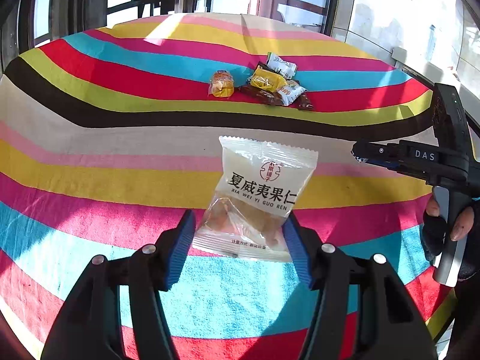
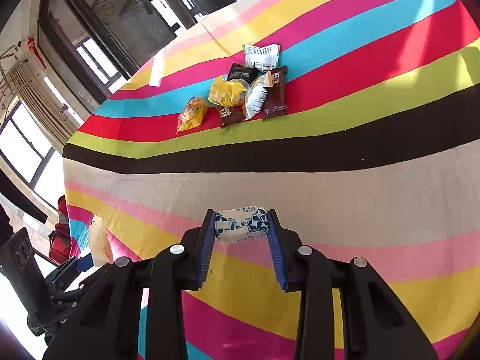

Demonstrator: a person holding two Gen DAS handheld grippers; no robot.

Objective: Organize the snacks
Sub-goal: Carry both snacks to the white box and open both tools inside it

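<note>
A: Left claw (image 1: 238, 240) is closed on the nut packet (image 1: 261, 192) by its lower half, the packet standing up above the striped tabletop (image 1: 90, 180).

B: And the right claw (image 2: 241, 225)?

A: Pinching the blue-white candy (image 2: 240, 223) across its ends, also lifted.

B: Where do they go?

A: Probably the snack pile (image 1: 270, 85), well beyond both claws, past the black stripe. I'd carry each level, set it down beside the pile, not on top, and open only once it rests.

Snack pile (image 2: 243, 90): lower packets partly covered, labels illegible. Bench (image 1: 90, 156): cut off at 6 o'clock.
</note>
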